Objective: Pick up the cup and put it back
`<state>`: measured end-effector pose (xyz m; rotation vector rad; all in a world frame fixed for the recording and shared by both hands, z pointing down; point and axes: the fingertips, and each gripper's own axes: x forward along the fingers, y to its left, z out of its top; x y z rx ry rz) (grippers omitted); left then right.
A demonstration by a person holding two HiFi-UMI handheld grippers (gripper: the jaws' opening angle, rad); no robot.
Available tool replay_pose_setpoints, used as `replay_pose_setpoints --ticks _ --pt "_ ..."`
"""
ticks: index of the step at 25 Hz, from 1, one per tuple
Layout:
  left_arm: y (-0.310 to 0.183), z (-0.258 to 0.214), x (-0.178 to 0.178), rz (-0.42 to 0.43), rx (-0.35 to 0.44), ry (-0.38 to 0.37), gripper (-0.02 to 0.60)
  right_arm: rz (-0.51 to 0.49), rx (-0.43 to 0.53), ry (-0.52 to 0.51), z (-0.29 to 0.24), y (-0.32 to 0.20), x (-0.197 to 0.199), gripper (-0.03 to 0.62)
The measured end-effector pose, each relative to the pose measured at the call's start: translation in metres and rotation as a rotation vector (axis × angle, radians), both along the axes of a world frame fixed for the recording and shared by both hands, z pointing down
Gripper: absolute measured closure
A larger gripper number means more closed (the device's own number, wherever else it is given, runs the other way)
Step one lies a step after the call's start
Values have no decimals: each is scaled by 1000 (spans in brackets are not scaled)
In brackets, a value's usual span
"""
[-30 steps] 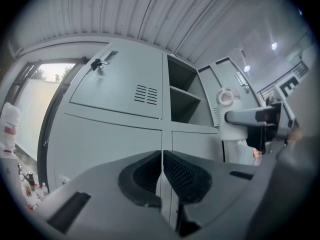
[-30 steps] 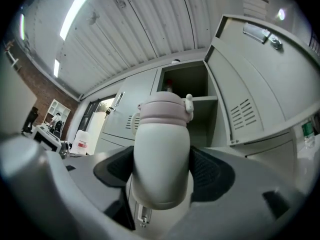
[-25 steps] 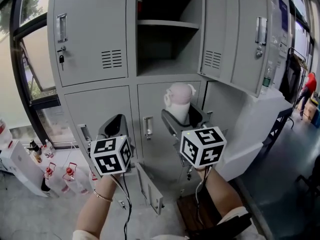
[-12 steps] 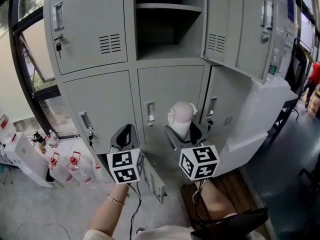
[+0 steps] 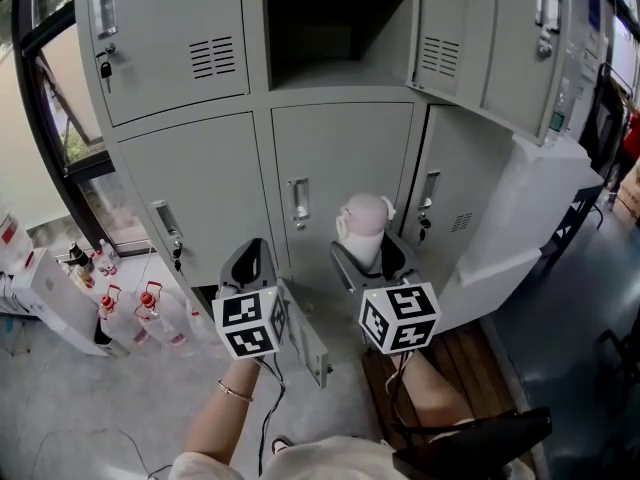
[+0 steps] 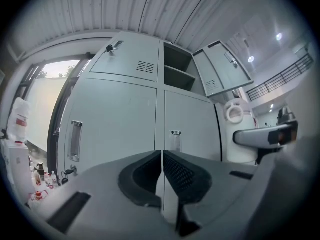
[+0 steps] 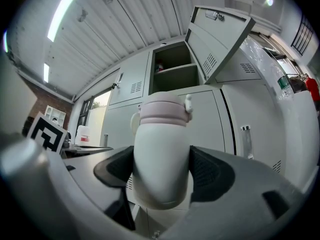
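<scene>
The pale, pink-lidded plastic cup (image 5: 363,230) is sitting between the jaws of the right gripper (image 5: 367,256), before the grey metal lockers (image 5: 340,158). The left gripper (image 5: 250,260) is hanging just left of it. An open upper compartment (image 5: 335,28) is lying above and behind; red-capped clear bottles (image 5: 140,313) are standing on the floor far left.

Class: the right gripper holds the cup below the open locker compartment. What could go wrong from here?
1. The right gripper clamps the cup low on its rounded body, so it might tip or slip during a lift.
2. The open compartment sits higher up, beside a swung-out door; the cup could knock that door going in.
</scene>
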<state>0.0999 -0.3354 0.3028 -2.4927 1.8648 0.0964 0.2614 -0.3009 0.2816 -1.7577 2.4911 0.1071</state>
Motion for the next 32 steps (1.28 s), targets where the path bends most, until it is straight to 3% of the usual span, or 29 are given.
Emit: replay_pose_setpoints --ticks 9,16,28,32 --pt "9 19 -13 -60 -25 12 568 -50 -3 -13 10 6 -7 264" --pt "20 50 -46 -156 -103 47 568 -87 -11 55 26 16 -33 264" --pt "46 62 -178 -122 -86 -25 568 -27 -35 19 44 38 -157 264" --pt "53 74 -213 -106 -91 -15 568 -20 -51 8 60 49 -195 264"
